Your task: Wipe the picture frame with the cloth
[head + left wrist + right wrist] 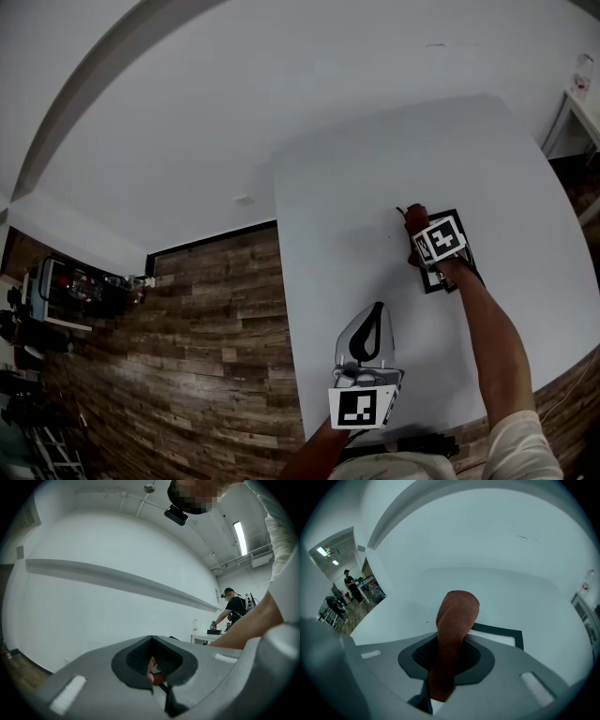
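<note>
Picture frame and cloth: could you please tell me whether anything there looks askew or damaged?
Nothing stands out: the picture frame lies flat on the table, and the right gripper is shut on the cloth over it.

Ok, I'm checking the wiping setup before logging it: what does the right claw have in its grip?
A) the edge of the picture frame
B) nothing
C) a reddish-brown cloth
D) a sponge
C: the right gripper view shows the right claw shut on the reddish-brown cloth, with the picture frame lying just beyond, not gripped.
</note>
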A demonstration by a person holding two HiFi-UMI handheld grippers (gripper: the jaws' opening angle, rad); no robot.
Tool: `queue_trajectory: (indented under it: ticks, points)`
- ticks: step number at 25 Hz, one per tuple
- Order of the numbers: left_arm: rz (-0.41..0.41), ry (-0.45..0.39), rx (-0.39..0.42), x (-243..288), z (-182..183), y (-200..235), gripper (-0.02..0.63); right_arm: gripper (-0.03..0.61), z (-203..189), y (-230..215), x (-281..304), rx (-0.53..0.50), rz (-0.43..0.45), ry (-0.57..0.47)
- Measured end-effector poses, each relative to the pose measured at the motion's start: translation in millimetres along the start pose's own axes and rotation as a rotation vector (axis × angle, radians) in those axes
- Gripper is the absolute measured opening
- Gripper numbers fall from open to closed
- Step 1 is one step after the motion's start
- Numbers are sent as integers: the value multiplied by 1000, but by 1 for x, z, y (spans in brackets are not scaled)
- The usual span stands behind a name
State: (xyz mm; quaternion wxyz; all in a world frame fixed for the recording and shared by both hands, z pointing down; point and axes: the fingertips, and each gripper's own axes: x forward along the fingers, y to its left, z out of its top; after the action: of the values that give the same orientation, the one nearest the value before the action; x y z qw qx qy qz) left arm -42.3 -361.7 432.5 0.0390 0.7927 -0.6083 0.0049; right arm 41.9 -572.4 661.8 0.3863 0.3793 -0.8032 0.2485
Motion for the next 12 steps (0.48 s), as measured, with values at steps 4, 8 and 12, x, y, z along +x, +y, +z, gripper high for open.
queue_trajectory:
  ticks: [4, 8, 12]
  points:
    - [8, 3, -18, 0, -3, 3, 0, 104, -6, -22, -2, 44, -25, 8]
    - [4, 29, -18, -3, -11, 3, 2, 104, -18, -56, -13, 79, -82, 30]
    - [11, 0, -44, 0, -10, 2, 1, 104, -33, -93, -28, 120, -147, 55]
